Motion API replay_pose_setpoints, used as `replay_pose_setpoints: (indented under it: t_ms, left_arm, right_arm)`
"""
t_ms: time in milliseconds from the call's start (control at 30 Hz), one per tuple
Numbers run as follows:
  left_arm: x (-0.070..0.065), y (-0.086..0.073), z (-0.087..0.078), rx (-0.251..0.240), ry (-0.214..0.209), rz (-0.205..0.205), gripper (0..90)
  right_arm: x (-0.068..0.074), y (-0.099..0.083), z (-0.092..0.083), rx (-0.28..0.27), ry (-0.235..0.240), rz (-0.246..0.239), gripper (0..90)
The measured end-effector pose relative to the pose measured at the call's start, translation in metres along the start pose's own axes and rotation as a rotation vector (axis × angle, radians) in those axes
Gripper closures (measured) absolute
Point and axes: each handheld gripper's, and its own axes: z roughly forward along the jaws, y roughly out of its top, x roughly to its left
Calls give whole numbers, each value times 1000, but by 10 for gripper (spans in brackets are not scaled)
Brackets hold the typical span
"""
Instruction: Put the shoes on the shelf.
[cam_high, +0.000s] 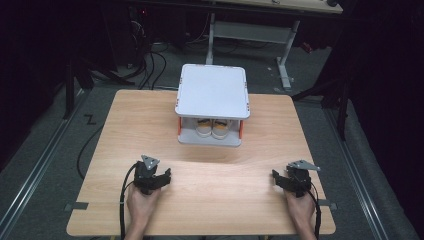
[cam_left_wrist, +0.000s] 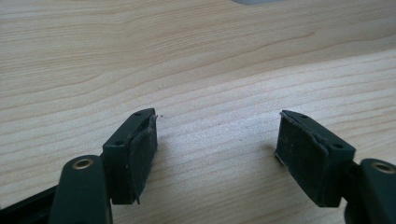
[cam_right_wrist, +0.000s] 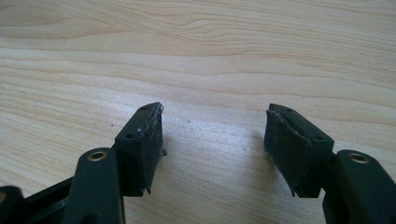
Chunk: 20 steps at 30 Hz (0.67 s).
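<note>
You are at the resting stage: your left hand-held gripper (cam_high: 165, 176) and your right hand-held gripper (cam_high: 278, 178) both sit low on the near part of the tabletop (cam_high: 150, 125), each with its jaws spread and nothing but bare wood between the pads (cam_left_wrist: 140, 154). The pair of shoes (cam_high: 212, 128) stands well ahead of both hand-held grippers, between them, tucked side by side on the lower level of the small white rack (cam_high: 213, 90). By my reading, any next move calls for reaching forward under the rack's top board, keeping low enough to clear it.
</note>
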Motion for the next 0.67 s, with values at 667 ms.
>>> replay_pose_setpoints:
  t_ms: [667]
  left_arm:
    - [1, -1, -1, -5, -14, -14, 283]
  right_arm:
    - [1, 0, 0, 3, 4, 2, 354]
